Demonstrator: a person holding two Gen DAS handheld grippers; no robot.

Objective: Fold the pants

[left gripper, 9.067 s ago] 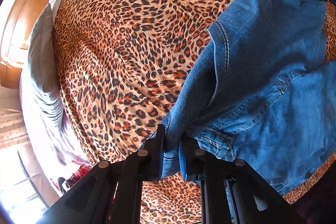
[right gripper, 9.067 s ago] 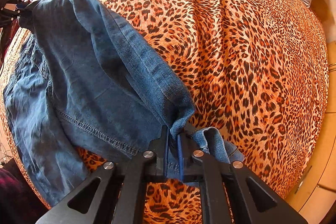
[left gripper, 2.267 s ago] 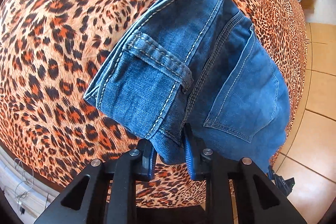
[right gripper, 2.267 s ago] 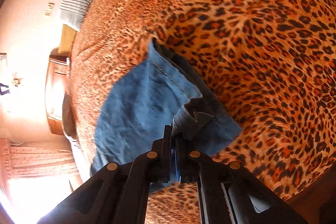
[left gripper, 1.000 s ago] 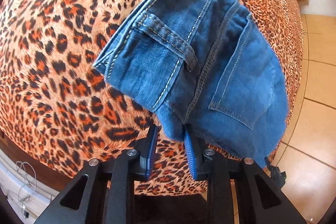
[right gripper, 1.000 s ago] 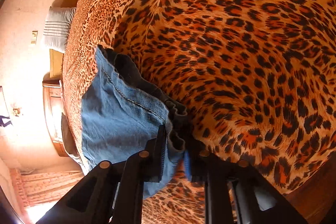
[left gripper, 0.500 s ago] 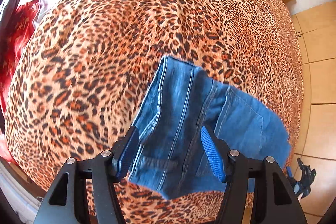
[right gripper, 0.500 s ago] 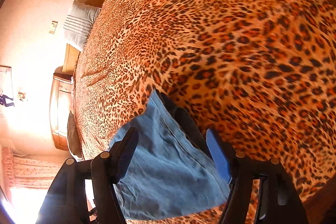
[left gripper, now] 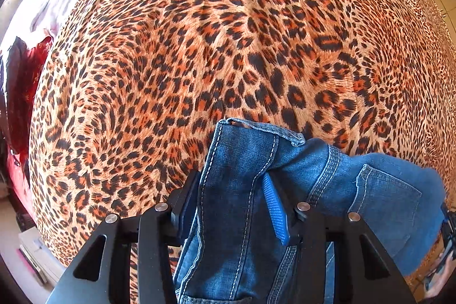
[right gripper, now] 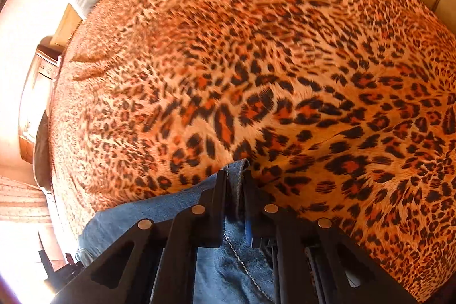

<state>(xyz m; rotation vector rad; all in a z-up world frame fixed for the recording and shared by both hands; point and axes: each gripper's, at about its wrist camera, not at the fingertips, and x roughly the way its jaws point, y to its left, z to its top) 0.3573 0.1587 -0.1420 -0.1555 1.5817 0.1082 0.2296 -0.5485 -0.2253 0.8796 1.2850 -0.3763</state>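
Right, jeans (left gripper: 245, 207) lie folded on the bed (left gripper: 228, 47) at its near edge, 6 o'clock in both views. My left tool (left gripper: 232, 198) is closing w/ a thick fold between the pads (left gripper: 275, 208); right tool (right gripper: 234, 190) is closing tight on a thin edge. To do this well I'd get both grips firm and level before lifting, or the layers will slip apart.
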